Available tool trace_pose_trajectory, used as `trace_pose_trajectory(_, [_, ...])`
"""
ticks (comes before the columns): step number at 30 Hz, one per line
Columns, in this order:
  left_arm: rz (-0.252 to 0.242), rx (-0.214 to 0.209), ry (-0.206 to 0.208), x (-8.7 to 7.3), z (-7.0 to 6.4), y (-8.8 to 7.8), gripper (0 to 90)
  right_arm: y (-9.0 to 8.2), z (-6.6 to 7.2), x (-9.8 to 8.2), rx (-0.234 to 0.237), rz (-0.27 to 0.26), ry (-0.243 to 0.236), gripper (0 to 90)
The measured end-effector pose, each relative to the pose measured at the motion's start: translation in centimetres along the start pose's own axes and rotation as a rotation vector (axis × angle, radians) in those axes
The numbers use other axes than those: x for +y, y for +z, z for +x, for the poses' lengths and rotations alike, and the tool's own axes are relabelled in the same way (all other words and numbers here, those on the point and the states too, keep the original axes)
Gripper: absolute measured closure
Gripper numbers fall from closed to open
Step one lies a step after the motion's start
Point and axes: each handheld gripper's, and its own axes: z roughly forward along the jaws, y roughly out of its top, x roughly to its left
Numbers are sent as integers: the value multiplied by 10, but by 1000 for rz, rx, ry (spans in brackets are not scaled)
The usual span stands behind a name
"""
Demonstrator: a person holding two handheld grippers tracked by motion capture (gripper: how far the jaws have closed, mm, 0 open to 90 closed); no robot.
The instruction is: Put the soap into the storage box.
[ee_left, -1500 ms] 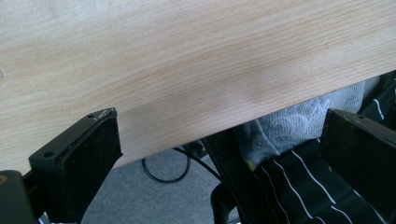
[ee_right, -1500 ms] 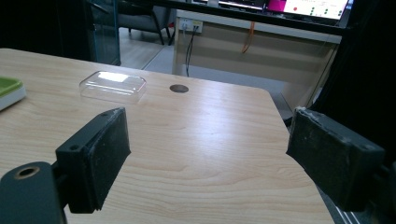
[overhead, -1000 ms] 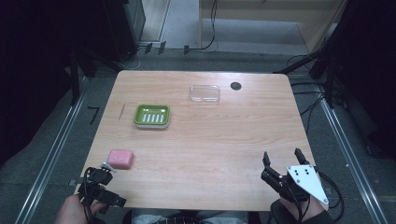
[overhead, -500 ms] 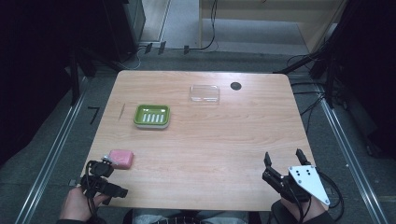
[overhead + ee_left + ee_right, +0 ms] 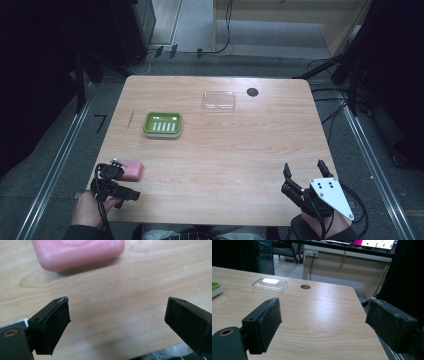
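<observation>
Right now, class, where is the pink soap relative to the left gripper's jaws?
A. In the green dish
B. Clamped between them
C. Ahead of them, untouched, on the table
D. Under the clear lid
C: the soap lies on the table beyond the open left gripper, touching neither jaw.

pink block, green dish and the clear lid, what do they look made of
The pink block looks like a bar of soap: matte, waxy, rounded edges, faint pale scuffs. The green dish seems to be moulded plastic, smooth with a slotted top and a pale base. The clear lid looks like thin transparent plastic, glossy, with light glaring off its top.
</observation>
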Motion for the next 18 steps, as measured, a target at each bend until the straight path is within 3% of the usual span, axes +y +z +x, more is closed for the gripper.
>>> trace_pose_trajectory(4, [-4,-5,-32,7,5,1,48,0,0,0,0,1,-1,128])
trace_pose_trajectory(18, [-3,5,-68,30,16,7,38,0,0,0,0,2,5,128])
